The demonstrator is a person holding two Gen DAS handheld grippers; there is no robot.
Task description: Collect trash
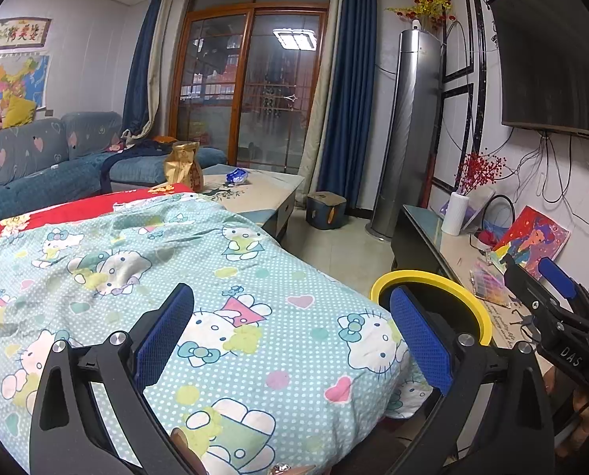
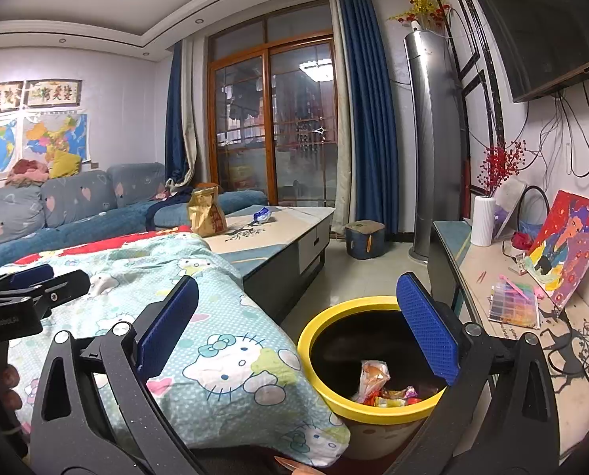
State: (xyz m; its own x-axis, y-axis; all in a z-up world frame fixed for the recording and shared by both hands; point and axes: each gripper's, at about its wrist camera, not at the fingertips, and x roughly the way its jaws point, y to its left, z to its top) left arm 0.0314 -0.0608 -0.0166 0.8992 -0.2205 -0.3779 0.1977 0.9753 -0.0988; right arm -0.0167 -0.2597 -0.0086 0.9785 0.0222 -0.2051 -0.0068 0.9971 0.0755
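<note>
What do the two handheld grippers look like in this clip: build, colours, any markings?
Both match: the left gripper and right gripper have black, speckled linkage arms with silver pivot bolts, and flat fingers faced with blue dimpled pads. Seen from the left wrist camera, the right gripper's black body carries white lettering reading "DAS". The other body has white lettering too small to read. No cables or sleeves show.

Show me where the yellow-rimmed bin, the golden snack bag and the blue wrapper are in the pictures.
yellow-rimmed bin [image 2: 309,340]: right wrist view, on the left part of its yellow rim.
golden snack bag [image 2: 205,213]: right wrist view, on the bag's front face.
blue wrapper [image 1: 237,175]: left wrist view, on the crumpled middle.
</note>
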